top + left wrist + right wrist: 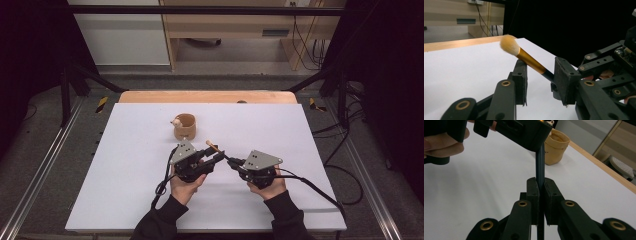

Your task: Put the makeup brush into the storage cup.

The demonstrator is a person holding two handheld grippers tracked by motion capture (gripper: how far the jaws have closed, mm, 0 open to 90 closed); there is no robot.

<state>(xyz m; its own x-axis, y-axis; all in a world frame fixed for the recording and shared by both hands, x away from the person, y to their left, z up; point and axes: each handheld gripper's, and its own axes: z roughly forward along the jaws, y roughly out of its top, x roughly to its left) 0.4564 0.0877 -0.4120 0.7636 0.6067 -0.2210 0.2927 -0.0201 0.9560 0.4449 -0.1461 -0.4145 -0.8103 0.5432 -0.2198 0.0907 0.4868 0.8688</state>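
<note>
A makeup brush with a pale fluffy tip, a gold metal ferrule and a dark handle (530,60) is held in the air just above the white-covered desk (125,190), low and a little right of centre in the high view, with its tip pointing toward the upper left of the frame. The right gripper (541,187) has its jaws clamped tight on the lower end of the dark handle, as the right gripper view shows plainly. The left gripper (541,75) has come across to meet it: its jaws stand on either side of the handle just below the ferrule, with a gap left on both sides, so they are not pressing on it yet. A small tan fabric cup (184,126) stands upright above the grippers, nearer the middle of the desk, and something pale rests at its rim. By the look of it the brush is lifted and a hand-over is half done; the left grip, the right release and the placing into the cup are yet to come
</note>
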